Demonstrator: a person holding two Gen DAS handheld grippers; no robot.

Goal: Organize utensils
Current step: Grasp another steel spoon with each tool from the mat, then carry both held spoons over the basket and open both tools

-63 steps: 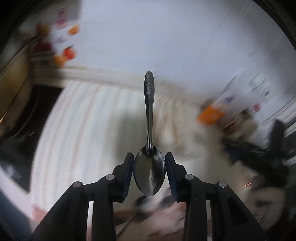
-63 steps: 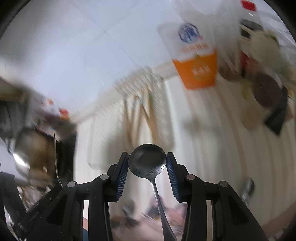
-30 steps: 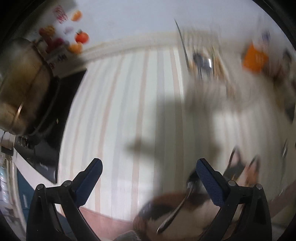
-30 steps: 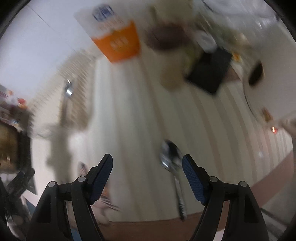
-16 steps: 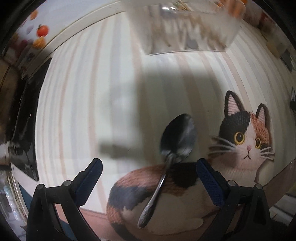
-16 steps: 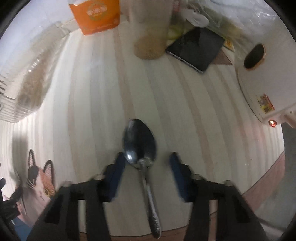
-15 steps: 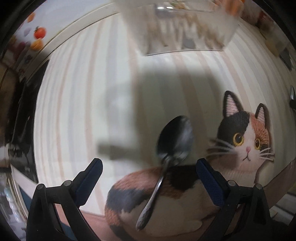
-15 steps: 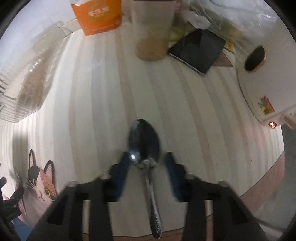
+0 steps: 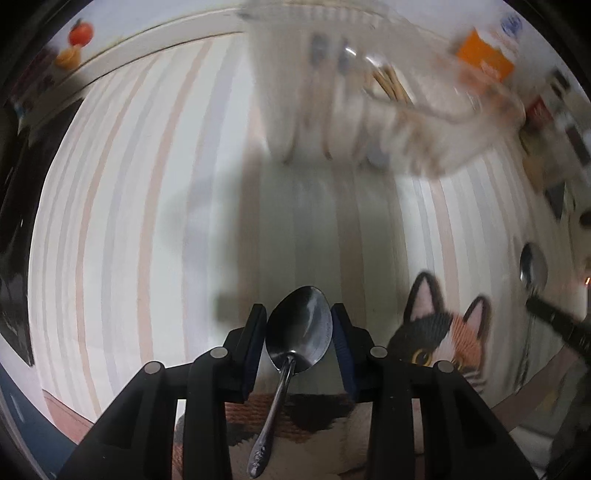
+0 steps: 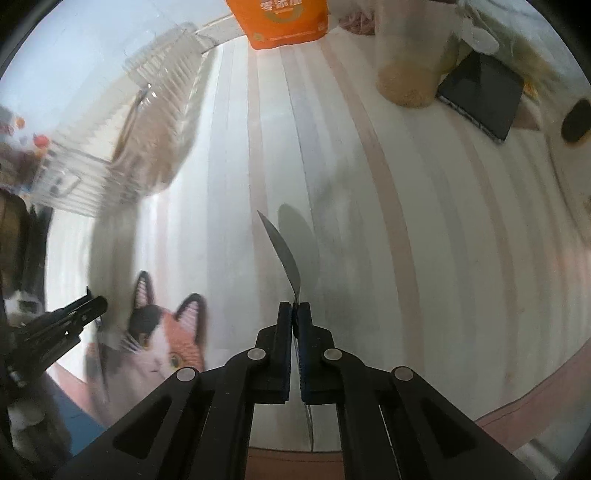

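- 2 spoons are being handled at once, 1 in each claw, above a striped tabletop (image 9: 129, 221).
- Left claw (image 9: 299, 338) is closing around the bowl of the left spoon (image 9: 300, 334); the blue pads are sitting at both edges of the bowl, and whether they are pressing on it I cannot tell.
- That spoon's handle is running back toward the near edge, between the black fingers, over a mat printed with a calico cat (image 9: 443, 343).
- Right claw (image 10: 294, 314) is fully closed, pinching the right spoon (image 10: 286, 254) at its neck.
- Turned on edge, this spoon's bowl is sticking out beyond the fingertips toward the far side, casting a shadow on the tabletop just to its right; its handle is trailing back between the fingers.
- Seen from the left wrist camera, the same spoon is showing at the far right, in the black tip of the right claw.
- Farther back on the tabletop, a clear ribbed utensil tray (image 9: 369, 110) is holding blurred cutlery and wooden chopsticks.
- Beyond it, an orange package (image 10: 284, 22) is standing at the far edge.
- To the far right, a jar of tan grains (image 10: 406, 74) and a dark tablet (image 10: 484, 96) are resting beside each other.
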